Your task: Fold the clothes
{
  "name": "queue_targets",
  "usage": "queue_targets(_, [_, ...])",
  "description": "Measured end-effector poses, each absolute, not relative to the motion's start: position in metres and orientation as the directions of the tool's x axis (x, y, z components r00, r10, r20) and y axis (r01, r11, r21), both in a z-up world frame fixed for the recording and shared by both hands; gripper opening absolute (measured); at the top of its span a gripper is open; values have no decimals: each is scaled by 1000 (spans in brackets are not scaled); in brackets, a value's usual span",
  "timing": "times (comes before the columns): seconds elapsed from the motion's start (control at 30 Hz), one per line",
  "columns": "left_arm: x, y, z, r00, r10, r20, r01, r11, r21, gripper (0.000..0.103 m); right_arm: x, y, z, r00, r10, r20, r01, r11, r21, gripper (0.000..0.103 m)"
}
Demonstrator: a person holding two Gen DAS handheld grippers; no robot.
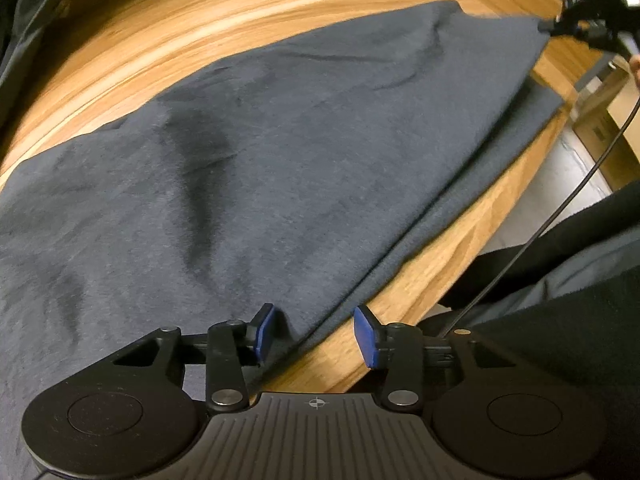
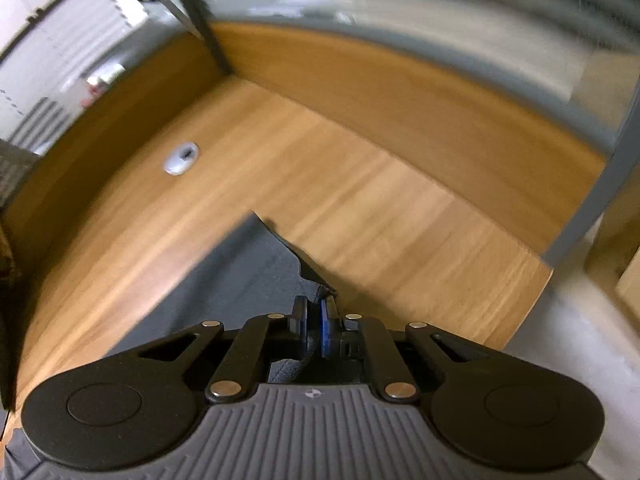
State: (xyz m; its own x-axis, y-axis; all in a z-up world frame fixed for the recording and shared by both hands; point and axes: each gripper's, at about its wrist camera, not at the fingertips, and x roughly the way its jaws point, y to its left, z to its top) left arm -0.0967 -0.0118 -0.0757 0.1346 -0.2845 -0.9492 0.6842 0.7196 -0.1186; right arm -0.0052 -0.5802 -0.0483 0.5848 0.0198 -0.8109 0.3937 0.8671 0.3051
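While spread flat: one garment.

the left gripper is pointed steeply downward, its blue pads held apart with nothing pressed between them. the right gripper is angled downward with its jaws closed, apparently pinched on a fold of dark cloth, though the view is blurred.

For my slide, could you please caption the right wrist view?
Right gripper shut on a dark grey garment's corner above the wooden table.
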Motion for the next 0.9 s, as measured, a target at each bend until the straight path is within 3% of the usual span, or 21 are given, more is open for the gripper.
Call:
queue_targets(0.03, [-97, -13, -76, 141, -283, -949, 691, 714, -111, 43, -8, -579, -41, 596, 19, -803, 386, 870, 307, 7])
queue_targets(0.07, [-98, -13, -75, 150, -282, -948, 700, 707, -100, 28, -11, -579, -35, 605, 19, -796, 380, 872, 310, 7])
queue_targets(0.13, [-98, -14, -70, 179, -293, -939, 714, 696, -81, 8, -18, -580, -23, 618, 21, -786, 377, 870, 319, 7])
queue_targets(0.17, [-98, -13, -66, 195, -299, -934, 718, 692, -72, 4, -21, -580, -18, 623, 23, -782, 377, 867, 326, 7])
queue_targets(0.4, [-96, 8, -32, 192, -378, -906, 755, 646, -110, 4, -51, -591, -11, 608, 15, -794, 419, 843, 337, 7])
queue_targets(0.63, [-88, 7, -64, 65, -366, -928, 724, 657, -208, 5, -67, -608, -82, 489, 20, -872, 492, 819, 295, 9])
queue_targets(0.73, [-86, 7, -67, 58, -364, -929, 700, 679, -222, 10, -66, -611, -95, 466, 16, -885, 479, 836, 267, 20])
queue_targets(0.83, [-89, 14, -54, 78, -393, -916, 681, 692, -239, 31, -65, -610, -82, 478, -33, -878, 434, 877, 203, 39])
queue_targets(0.9, [-92, 19, -49, 94, -402, -911, 656, 713, -247, 33, -59, -607, -73, 493, -48, -869, 378, 911, 164, 55])
